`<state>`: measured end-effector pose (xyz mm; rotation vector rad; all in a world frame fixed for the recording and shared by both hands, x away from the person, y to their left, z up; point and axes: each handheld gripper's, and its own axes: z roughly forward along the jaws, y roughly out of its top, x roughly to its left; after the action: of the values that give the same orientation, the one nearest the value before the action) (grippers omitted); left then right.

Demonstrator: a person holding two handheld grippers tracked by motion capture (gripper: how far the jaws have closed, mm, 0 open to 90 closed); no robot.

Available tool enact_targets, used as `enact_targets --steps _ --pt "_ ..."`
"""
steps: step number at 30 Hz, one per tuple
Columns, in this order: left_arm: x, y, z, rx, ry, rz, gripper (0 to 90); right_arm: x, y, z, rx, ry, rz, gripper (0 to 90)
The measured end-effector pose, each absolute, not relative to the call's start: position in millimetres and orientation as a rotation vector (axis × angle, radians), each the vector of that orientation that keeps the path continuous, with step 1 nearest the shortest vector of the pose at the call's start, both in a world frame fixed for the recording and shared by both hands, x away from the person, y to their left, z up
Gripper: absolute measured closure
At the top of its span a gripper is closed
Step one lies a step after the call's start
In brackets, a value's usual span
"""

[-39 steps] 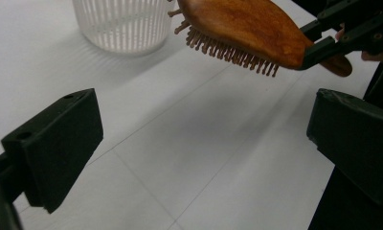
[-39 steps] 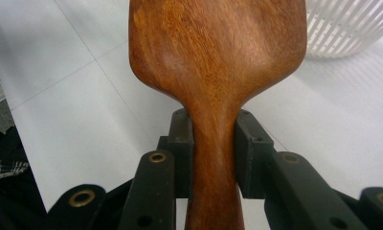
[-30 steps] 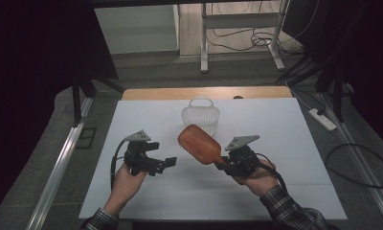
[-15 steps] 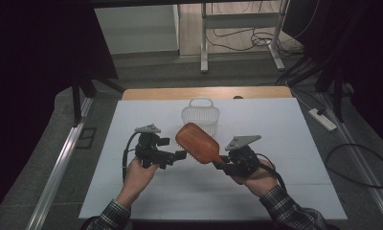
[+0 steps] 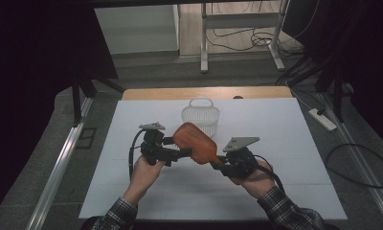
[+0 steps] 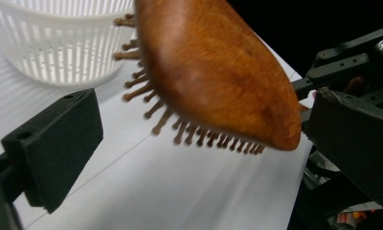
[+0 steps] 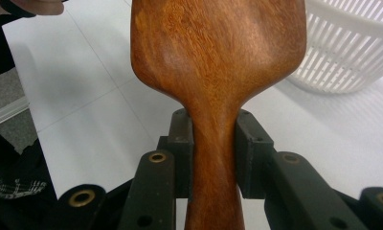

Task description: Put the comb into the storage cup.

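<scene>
the white table top (image 5: 295, 191) carries a white slotted plastic basket (image 5: 200, 116) at its far middle. in front of it a brown wooden paddle hairbrush (image 5: 194, 142) is held above the surface, bristles down, clear of the basket. the right gripper (image 5: 224, 165) pinches its handle between 2 pads (image 7: 253, 158). the left gripper (image 5: 180, 154) has its jaws spread wide around the brush head. risk, as i judge it – the left jaws closing on the curved, bristled head could slip or twist it. since 1 second ago the left gripper has moved in from well apart to the head – the brush barely shifted.
</scene>
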<state>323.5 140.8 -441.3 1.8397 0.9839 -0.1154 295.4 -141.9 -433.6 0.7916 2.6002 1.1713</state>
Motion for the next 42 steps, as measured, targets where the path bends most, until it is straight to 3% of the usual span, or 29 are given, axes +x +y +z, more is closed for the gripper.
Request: enact_targets --steps 24,32,42 --pt "328 136 -449 1.769 0.977 -0.254 1.7 287 -130 -437 0.743 2.602 1.231 71.8" --pt "329 143 -450 1.709 0.993 -0.304 21.0 286 -129 -437 0.716 2.598 1.251 71.8" --pt "333 153 -458 1.552 0.972 -0.481 41.5 287 -129 -440 0.692 2.608 1.235 71.9"
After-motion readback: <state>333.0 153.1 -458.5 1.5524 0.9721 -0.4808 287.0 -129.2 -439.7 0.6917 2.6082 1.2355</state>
